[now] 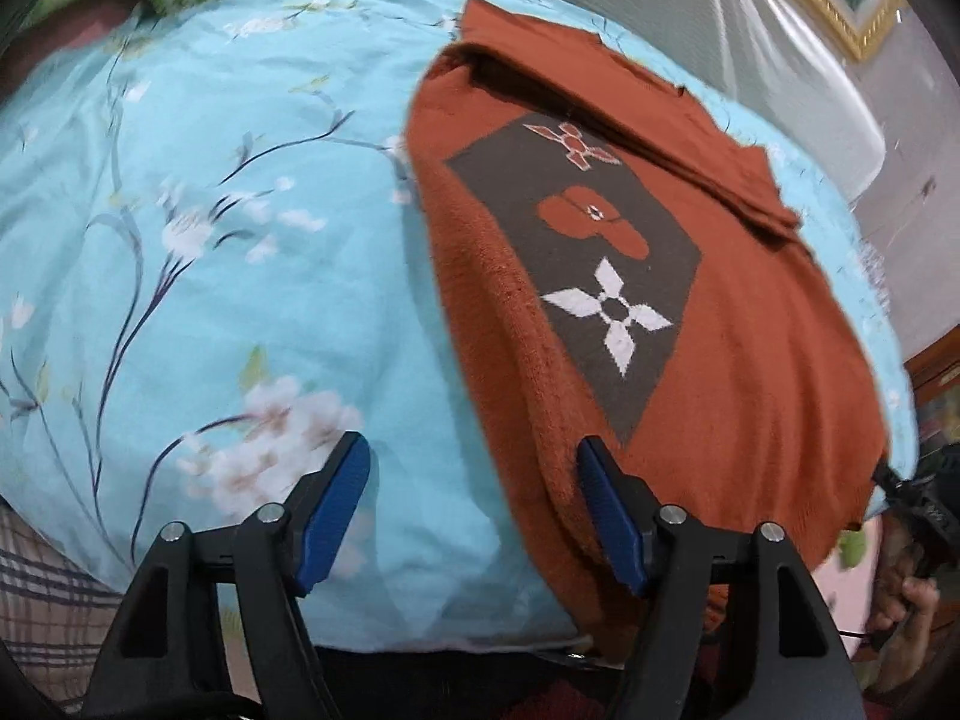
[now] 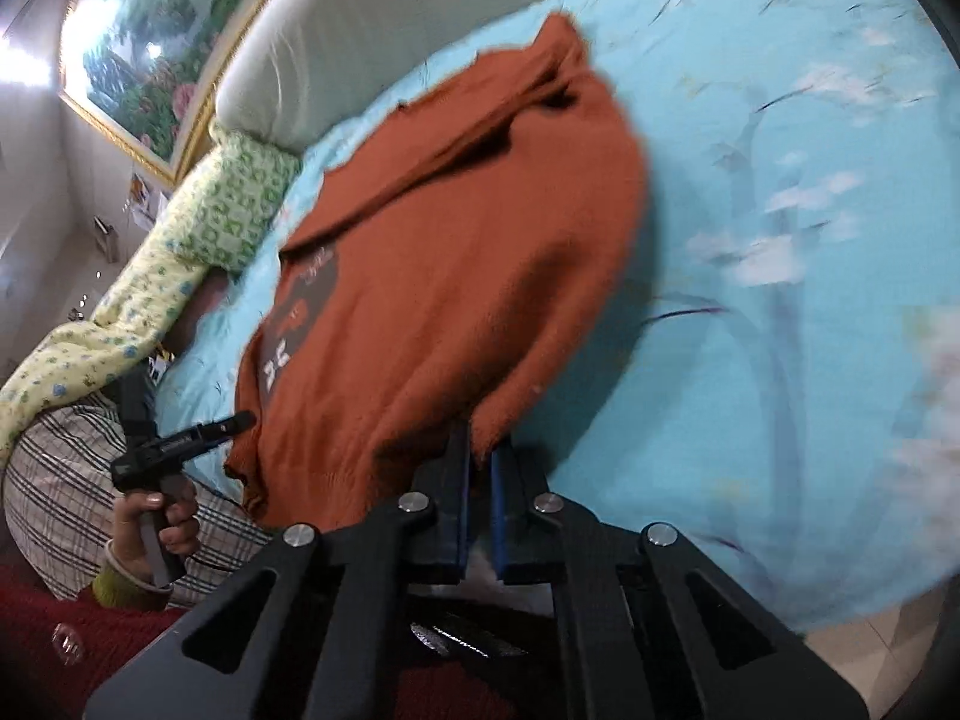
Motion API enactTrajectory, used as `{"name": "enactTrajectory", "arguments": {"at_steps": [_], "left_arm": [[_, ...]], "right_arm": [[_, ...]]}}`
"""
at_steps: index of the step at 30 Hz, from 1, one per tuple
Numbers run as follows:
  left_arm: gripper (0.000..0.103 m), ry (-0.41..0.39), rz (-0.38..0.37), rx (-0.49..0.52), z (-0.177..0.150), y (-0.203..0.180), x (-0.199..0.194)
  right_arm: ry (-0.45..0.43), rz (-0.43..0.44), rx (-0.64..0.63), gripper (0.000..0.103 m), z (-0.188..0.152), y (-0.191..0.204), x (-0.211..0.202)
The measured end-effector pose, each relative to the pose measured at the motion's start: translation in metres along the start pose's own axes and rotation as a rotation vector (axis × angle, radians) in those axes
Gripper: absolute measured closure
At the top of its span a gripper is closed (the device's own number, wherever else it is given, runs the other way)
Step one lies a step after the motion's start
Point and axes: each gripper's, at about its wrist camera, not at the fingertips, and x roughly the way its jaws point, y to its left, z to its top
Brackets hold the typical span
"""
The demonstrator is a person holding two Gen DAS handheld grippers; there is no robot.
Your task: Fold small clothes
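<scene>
A small rust-orange sweater [image 1: 744,324] with a dark diamond patch and flower motifs lies on a light blue floral bedsheet [image 1: 252,252]. One side is folded over the body. My left gripper [image 1: 474,468] is open, just left of the sweater's near hem, with its right finger [image 1: 606,510] at the hem edge. In the right wrist view the sweater [image 2: 456,276] fills the middle. My right gripper [image 2: 480,462] is shut on the sweater's near hem corner. The left gripper [image 2: 180,444] shows there too, held in a hand beside the hem's other end.
A green-and-yellow patterned quilt [image 2: 180,252] lies bunched along the bed's far side. A padded white headboard [image 2: 372,18] and a framed painting [image 2: 138,60] stand behind the bed. A plaid cloth [image 2: 66,480] hangs at the near bed edge over a red floor covering [image 2: 54,648].
</scene>
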Motion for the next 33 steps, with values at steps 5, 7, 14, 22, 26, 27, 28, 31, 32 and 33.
{"name": "enactTrajectory", "arguments": {"at_steps": [5, 7, 14, 22, 26, 27, 28, 31, 32, 33], "left_arm": [[0.032, 0.011, -0.119, -0.101, -0.007, 0.016, -0.006], [0.032, 0.019, -0.132, -0.111, -0.008, 0.008, -0.004], [0.032, 0.055, -0.138, -0.051, -0.003, -0.034, 0.005], [0.060, 0.042, 0.007, 0.088, -0.004, -0.057, 0.019], [0.080, 0.052, -0.055, 0.032, -0.009, -0.019, 0.008], [0.081, 0.046, -0.078, 0.003, -0.010, -0.006, 0.003], [0.081, 0.038, -0.090, -0.011, -0.010, 0.001, 0.000], [0.082, 0.045, -0.126, -0.021, -0.010, 0.009, -0.002], [0.073, 0.049, -0.144, -0.029, -0.010, 0.009, -0.001], [0.065, 0.064, -0.174, -0.041, -0.010, 0.007, 0.002]], "right_arm": [[-0.098, -0.001, 0.114, 0.103, -0.003, -0.043, -0.047], [-0.095, 0.001, 0.120, 0.103, -0.002, -0.046, -0.045], [-0.054, -0.026, 0.114, 0.101, 0.005, -0.038, -0.028], [-0.018, -0.015, 0.112, 0.099, -0.010, -0.037, -0.023], [-0.014, 0.027, 0.115, 0.047, -0.014, -0.034, -0.021], [-0.030, 0.047, 0.100, 0.043, -0.014, -0.030, -0.023], [-0.046, 0.059, 0.078, 0.042, -0.013, -0.026, -0.025], [-0.032, 0.065, 0.048, 0.042, -0.008, -0.019, -0.019], [-0.029, 0.066, 0.046, 0.042, -0.008, -0.019, -0.017], [-0.020, 0.063, 0.045, 0.042, -0.008, -0.020, -0.013]]}}
